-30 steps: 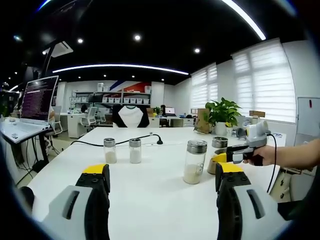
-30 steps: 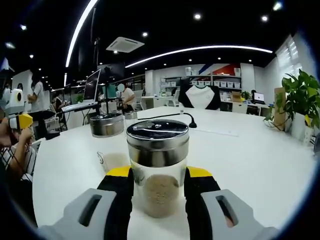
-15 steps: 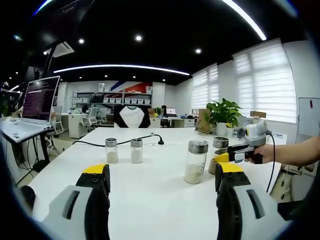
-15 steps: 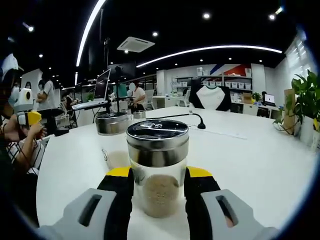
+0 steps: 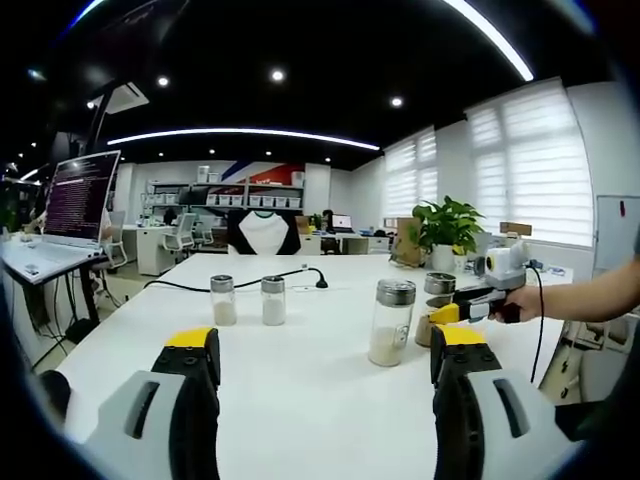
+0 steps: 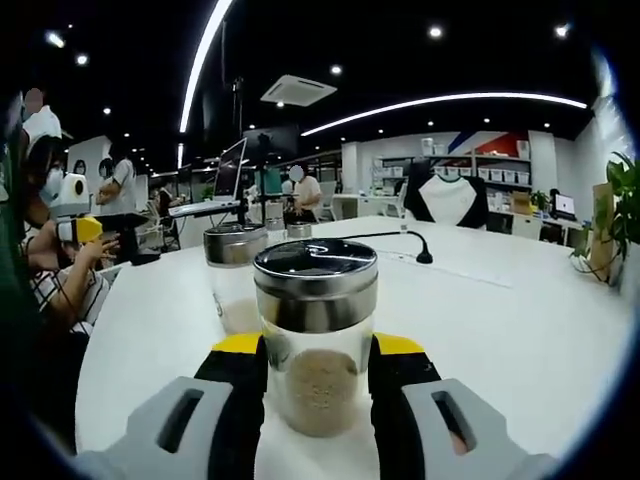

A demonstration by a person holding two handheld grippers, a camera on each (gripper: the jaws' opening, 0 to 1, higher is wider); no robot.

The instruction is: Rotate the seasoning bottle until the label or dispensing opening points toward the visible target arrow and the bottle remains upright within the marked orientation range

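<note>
A glass seasoning bottle [image 6: 315,300] with a steel lid and brown grains stands upright on the white table [image 6: 500,330]. My right gripper [image 6: 316,346] is shut on it, one jaw on each side. From the left gripper view that same bottle [image 5: 438,288] sits at the right, with the right gripper [image 5: 452,314] reaching in from a person's hand. My left gripper [image 5: 325,340] hovers open over the table with nothing between its jaws. It also shows far left in the right gripper view as a yellow-tipped left gripper [image 6: 78,228].
A taller bottle [image 5: 391,322] with pale grains stands just left of the held one, also seen as a bottle [image 6: 235,280]. Two small shakers [image 5: 222,298] [image 5: 273,298] stand further back by a black cable [image 5: 250,281]. A potted plant [image 5: 445,225] is behind.
The right gripper view has swung, the room sliding rightward behind the held bottle, which stays fixed between the jaws. In the left gripper view the right gripper's body has turned slightly. The left gripper holds still.
</note>
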